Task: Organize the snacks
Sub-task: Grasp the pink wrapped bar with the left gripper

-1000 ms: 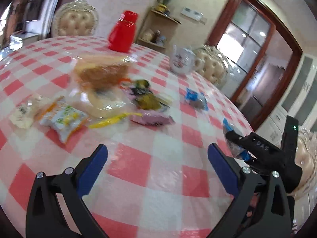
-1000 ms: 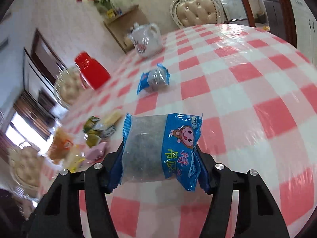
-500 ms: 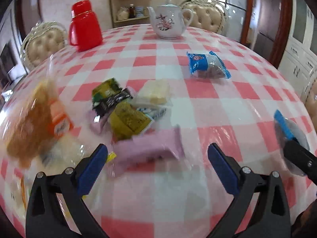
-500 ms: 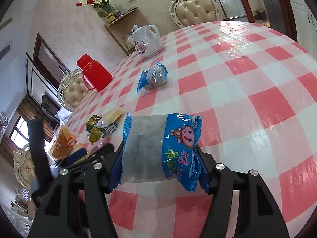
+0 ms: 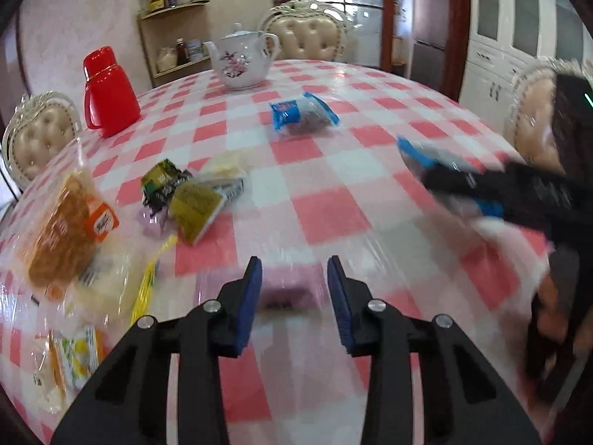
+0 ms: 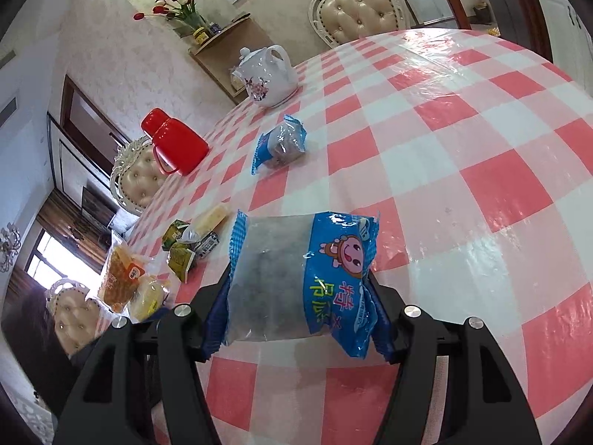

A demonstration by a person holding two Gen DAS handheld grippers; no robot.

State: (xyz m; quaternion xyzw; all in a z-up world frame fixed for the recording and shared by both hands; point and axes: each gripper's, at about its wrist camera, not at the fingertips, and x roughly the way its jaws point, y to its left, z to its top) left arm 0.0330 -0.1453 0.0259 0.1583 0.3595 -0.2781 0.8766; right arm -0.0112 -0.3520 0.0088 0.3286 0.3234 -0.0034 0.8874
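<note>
While the right hand-held gripper (image 6: 300, 289) pinches a blue-and-clear snack packet (image 6: 302, 278) crosswise between its pads at the bottom centre of the right wrist view, the left hand-held gripper (image 5: 294, 289) is closing, with something pink and blurry (image 5: 285, 287) sitting between the blue pads (image 5: 250, 296) low in the left wrist view; can't tell if the pads are actually touching it yet. That same right gripper with its blue packet shows up smeared at the right edge of the left view. A second blue packet (image 5: 302, 113) lies on its own on the pink-and-white checked counter (image 5: 333, 215), upper middle of the frame, well apart from everything else. Left of centre there's a little pile: green and olive wrappers (image 5: 185, 196), a pale yellow piece (image 5: 226, 161) and a small pink bit. Further left, a clear bag with orange-brown stuff and an orange label (image 5: 70, 226), plus a yellow-green packet (image 5: 70, 363) at the lower left. Red thermos jug (image 5: 107, 92) upper left, floral white teapot (image 5: 242, 61) top centre, both standing upright on the counter.
</note>
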